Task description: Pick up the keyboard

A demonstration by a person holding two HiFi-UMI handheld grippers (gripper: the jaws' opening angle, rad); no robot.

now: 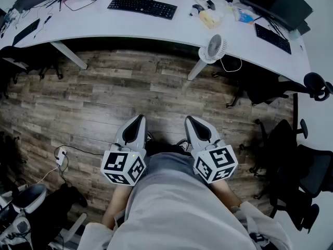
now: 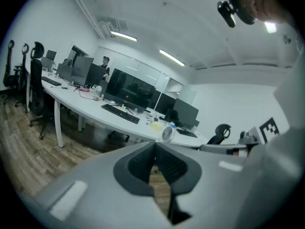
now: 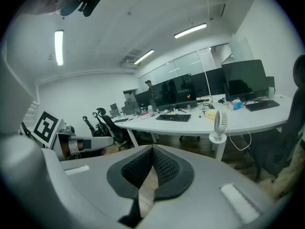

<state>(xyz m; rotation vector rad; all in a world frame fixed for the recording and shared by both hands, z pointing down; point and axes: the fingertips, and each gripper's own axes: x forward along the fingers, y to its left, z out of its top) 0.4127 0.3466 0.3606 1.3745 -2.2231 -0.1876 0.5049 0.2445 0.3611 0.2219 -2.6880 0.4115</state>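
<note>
A black keyboard (image 1: pixel 142 7) lies on the long white desk (image 1: pixel 156 27) at the top of the head view, far from both grippers. It also shows as a dark bar in the left gripper view, keyboard (image 2: pixel 120 113), and in the right gripper view, keyboard (image 3: pixel 173 117). My left gripper (image 1: pixel 139 118) and right gripper (image 1: pixel 189 119) are held side by side over the wooden floor, close to the person's body. Both are shut with nothing between the jaws, left gripper (image 2: pixel 155 145), right gripper (image 3: pixel 153 149).
A small white fan (image 1: pixel 213 48) stands at the desk's near edge, its cord hanging. A second keyboard (image 1: pixel 272 37) lies at the right. Black office chairs (image 1: pixel 291 160) crowd the right side, and cables with a power strip (image 1: pixel 61 158) lie on the floor at left.
</note>
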